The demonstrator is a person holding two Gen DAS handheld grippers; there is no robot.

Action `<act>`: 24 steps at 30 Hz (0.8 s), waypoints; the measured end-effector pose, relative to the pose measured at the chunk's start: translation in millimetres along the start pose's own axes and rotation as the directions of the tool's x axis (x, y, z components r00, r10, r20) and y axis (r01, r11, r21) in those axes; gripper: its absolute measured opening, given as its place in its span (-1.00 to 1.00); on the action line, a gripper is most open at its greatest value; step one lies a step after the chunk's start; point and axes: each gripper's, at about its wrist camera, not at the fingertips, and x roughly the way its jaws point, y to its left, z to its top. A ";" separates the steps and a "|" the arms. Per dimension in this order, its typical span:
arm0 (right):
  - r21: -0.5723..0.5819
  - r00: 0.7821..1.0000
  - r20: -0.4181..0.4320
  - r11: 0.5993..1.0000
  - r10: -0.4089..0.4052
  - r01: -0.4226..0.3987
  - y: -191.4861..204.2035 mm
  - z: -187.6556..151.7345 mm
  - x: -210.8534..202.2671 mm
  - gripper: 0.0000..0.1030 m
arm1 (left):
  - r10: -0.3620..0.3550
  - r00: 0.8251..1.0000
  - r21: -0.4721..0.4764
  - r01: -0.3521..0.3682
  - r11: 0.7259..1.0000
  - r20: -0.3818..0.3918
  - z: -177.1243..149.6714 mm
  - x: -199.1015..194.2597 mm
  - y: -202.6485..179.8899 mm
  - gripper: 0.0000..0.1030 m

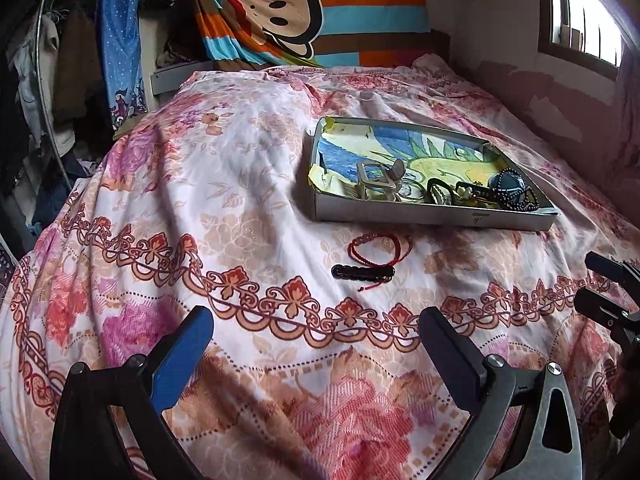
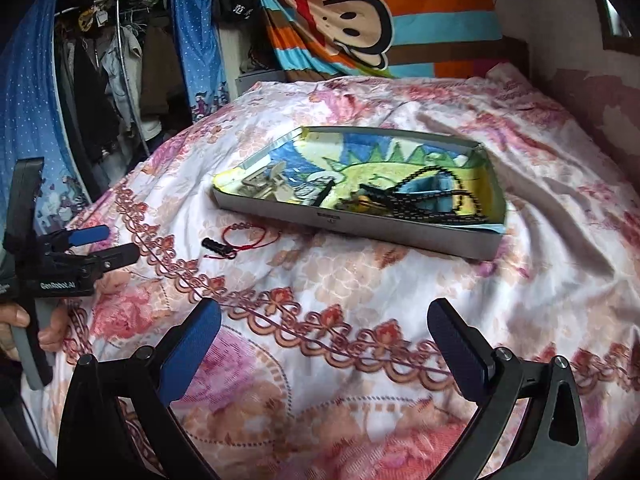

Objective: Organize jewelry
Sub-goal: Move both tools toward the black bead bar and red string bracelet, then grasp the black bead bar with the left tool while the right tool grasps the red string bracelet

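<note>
A shallow grey tray (image 1: pixel 432 214) lined with a colourful drawing lies on the floral bed; it also shows in the right wrist view (image 2: pixel 360 226). Inside it are a metal buckle (image 1: pixel 374 180), rings, a black bead necklace (image 1: pixel 516 192) and other pieces. A red cord bracelet (image 1: pixel 378 246) and a black bar-shaped hair clip (image 1: pixel 362 271) lie on the sheet in front of the tray; both show in the right wrist view, the bracelet (image 2: pixel 250 236) and the clip (image 2: pixel 216 246). My left gripper (image 1: pixel 316 332) is open and empty, near the clip. My right gripper (image 2: pixel 324 328) is open and empty.
The bed (image 1: pixel 200 200) is covered by a wrinkled pink floral sheet. A striped monkey blanket (image 1: pixel 300 12) hangs at the head. A clothes rack (image 2: pixel 112 72) stands at the left. A wall with a window (image 1: pixel 580 12) is at the right.
</note>
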 end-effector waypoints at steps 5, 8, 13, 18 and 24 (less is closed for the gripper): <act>0.022 0.999 -0.020 0.999 0.038 -0.038 -1.2 13.3 20.2 0.97 | -0.021 0.999 -0.025 0.020 0.999 -0.025 1.7 6.7 6.2 1.00; 0.028 0.999 -0.026 0.999 0.035 -0.034 -1.3 17.1 30.8 0.97 | -0.031 0.999 -0.041 0.030 0.999 -0.038 1.9 9.4 9.4 1.00; 0.032 0.999 -0.039 0.999 0.030 -0.029 0.9 19.5 44.6 0.94 | -0.032 0.998 -0.046 0.030 0.998 -0.053 2.1 12.8 11.2 1.00; 0.021 0.998 -0.054 0.999 0.030 -0.029 4.1 21.7 53.3 0.86 | -0.041 0.997 -0.050 0.038 0.998 -0.070 2.3 17.4 12.2 1.00; 0.025 0.995 -0.081 0.998 0.051 -0.049 5.3 24.1 66.9 0.50 | -0.090 0.991 -0.061 0.084 0.995 -0.094 3.6 27.8 15.3 1.00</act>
